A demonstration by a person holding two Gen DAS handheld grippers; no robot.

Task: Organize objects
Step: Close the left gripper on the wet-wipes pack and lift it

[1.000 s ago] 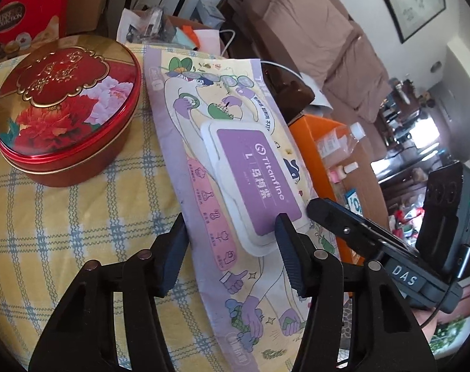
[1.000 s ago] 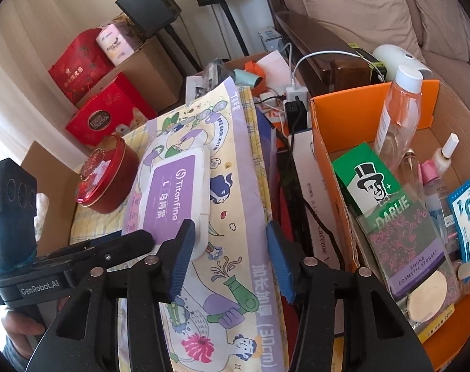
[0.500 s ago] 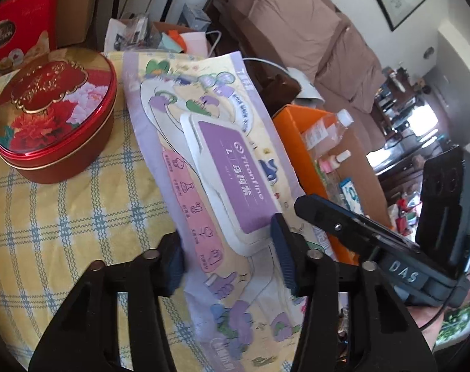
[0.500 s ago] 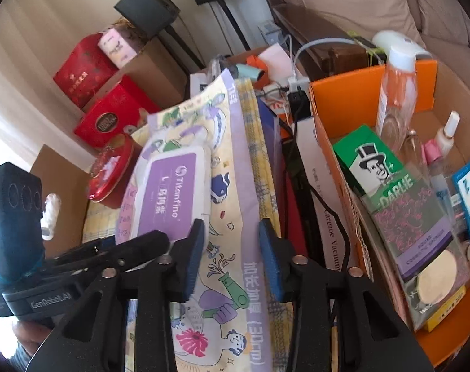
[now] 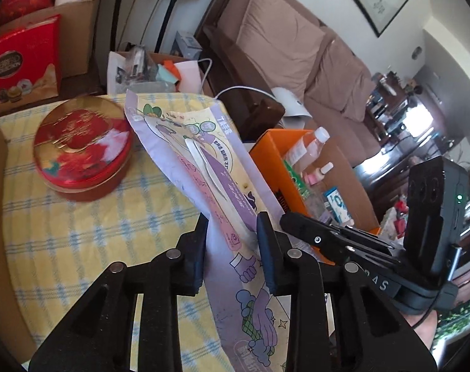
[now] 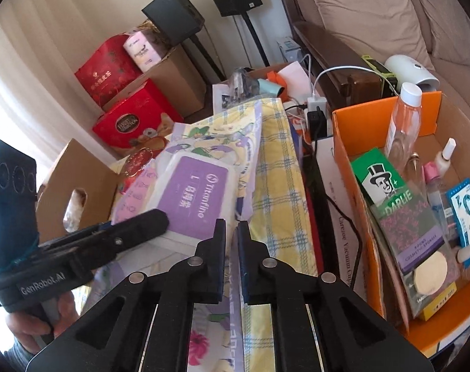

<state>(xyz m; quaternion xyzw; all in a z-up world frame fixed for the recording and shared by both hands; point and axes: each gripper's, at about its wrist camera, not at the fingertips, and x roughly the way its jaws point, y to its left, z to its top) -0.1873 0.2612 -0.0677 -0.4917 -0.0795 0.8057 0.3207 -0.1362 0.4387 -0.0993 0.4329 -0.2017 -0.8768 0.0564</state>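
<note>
A flat purple-and-yellow cartoon pack [image 5: 216,179] with a purple flip lid [image 6: 200,192] hangs tilted on edge above the yellow checked cloth [image 5: 64,232]. My left gripper [image 5: 233,241] has its jaws closing, with the pads pressed on the pack's near end. The right gripper [image 6: 231,241] is shut on the pack's thin side edge, with only a slit between its fingers. In each wrist view the other gripper shows at the pack's side: the right gripper [image 5: 286,220] and the left gripper [image 6: 155,218].
A round red flowered tin [image 5: 83,148] sits on the cloth left of the pack. To the right stands an orange cardboard box [image 6: 340,130] with bottles, a green carton and packets. Red gift boxes [image 6: 126,124], speakers and a brown sofa [image 5: 281,46] lie behind.
Both pairs of jaws narrowed onto the pack. The pack, flat on the cloth before, has come up and now stands tilted on edge. Both grippers rose a little.
</note>
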